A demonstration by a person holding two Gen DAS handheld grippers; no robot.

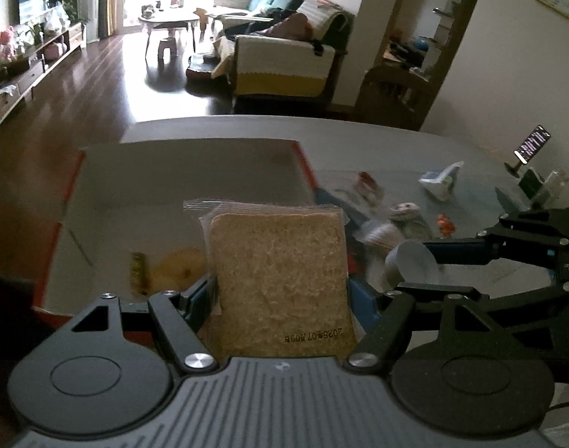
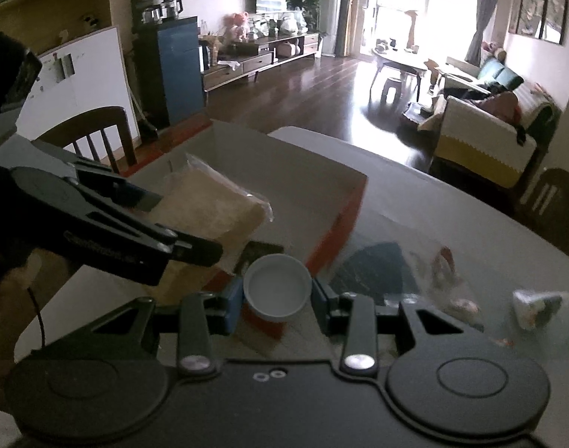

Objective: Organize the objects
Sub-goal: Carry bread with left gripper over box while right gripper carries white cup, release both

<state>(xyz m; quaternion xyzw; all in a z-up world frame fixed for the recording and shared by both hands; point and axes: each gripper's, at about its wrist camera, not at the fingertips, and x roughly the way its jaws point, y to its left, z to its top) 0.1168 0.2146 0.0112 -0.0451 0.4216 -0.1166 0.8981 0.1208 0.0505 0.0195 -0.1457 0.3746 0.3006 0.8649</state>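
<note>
Bread packet (image 1: 280, 280) clamped between left gripper (image 1: 280, 298) fingers; white cup (image 2: 277, 286) pinched between right gripper (image 2: 277, 298) fingers.

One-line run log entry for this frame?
left gripper: shut on bagged bread slice | right gripper: shut on white cup | both over open box | table: snacks remain

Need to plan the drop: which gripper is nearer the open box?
Left. The left gripper, holding wrapped bread, is over the box; the right gripper, holding a white cup, sits just outside its near corner.
</note>
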